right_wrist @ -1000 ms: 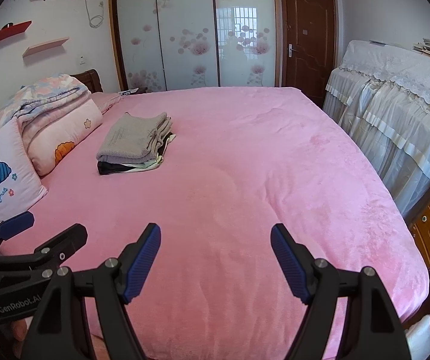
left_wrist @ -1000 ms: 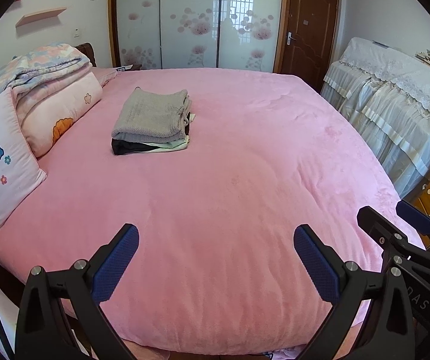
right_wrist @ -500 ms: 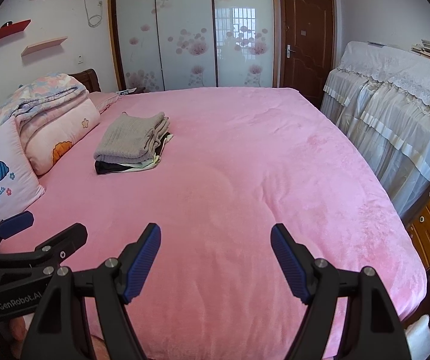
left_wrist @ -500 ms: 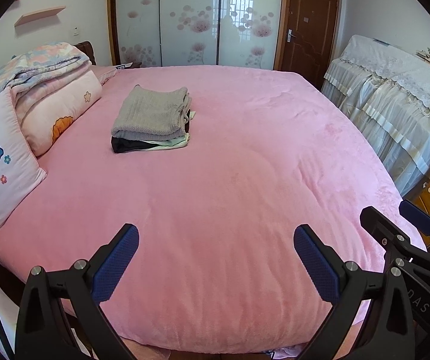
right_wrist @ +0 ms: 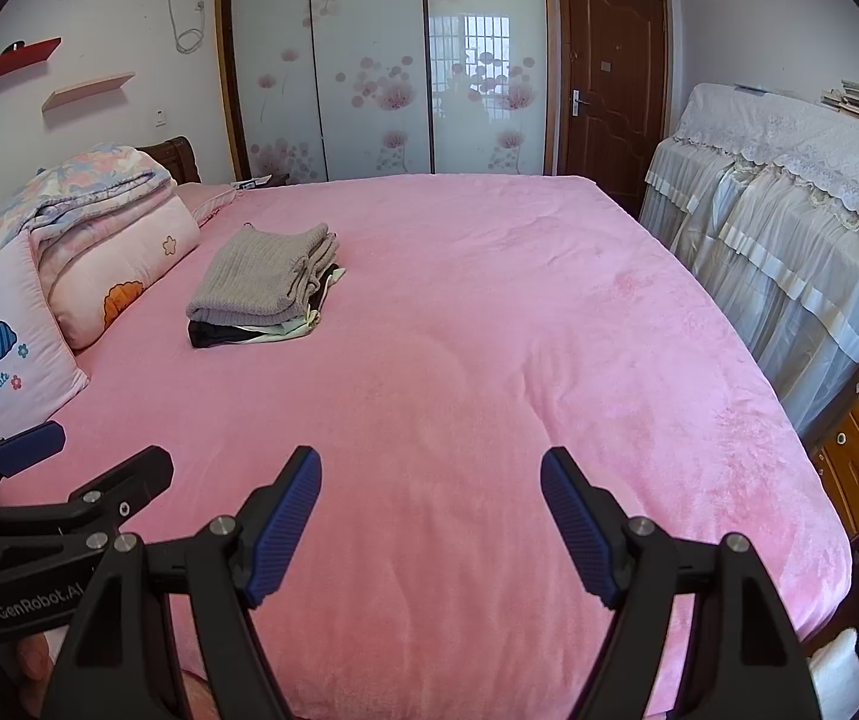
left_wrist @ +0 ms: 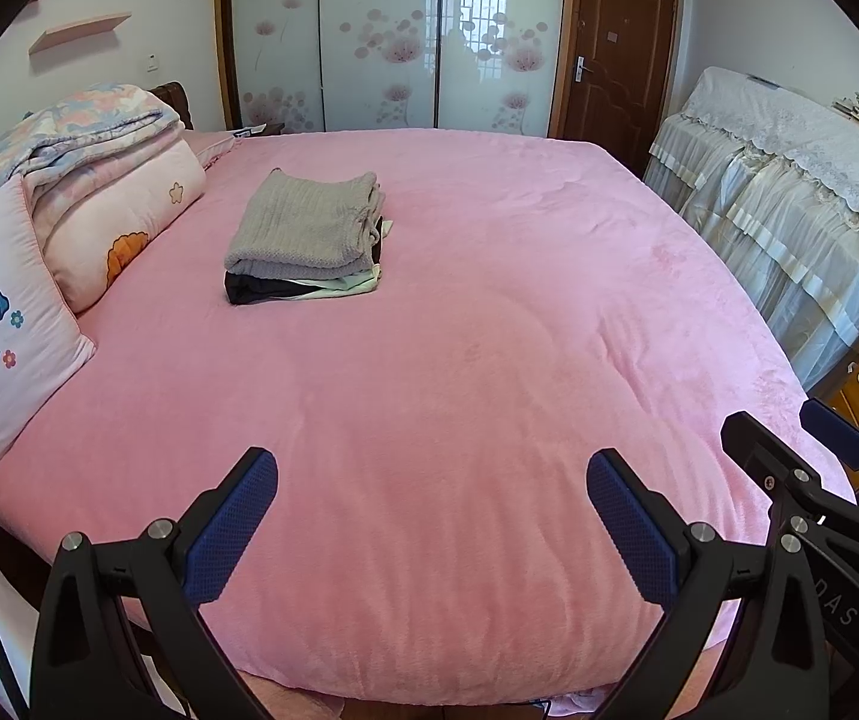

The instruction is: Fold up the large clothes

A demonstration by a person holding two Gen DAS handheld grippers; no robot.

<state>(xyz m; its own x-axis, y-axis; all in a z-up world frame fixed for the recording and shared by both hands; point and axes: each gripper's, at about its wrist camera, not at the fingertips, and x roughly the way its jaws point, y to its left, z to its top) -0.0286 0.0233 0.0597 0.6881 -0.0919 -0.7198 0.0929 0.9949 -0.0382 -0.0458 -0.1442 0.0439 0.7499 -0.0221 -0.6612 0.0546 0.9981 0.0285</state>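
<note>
Left wrist view: the left gripper [left_wrist: 432, 516] hangs with jaws spread wide and empty above the pink bedspread [left_wrist: 489, 360]. The stack of folded clothes [left_wrist: 308, 239] (grey knit on top) lies well ahead, toward its left finger's side.

Right wrist view: the right gripper [right_wrist: 430, 513] also gapes, gripping nothing; the stack [right_wrist: 266, 287] sits far ahead-left, perhaps three garments.

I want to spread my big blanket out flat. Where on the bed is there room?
The pink bedspread is bare from the folded clothes stack to its right edge and near edge. It is crowded on the left: pillows and a quilt.
</note>
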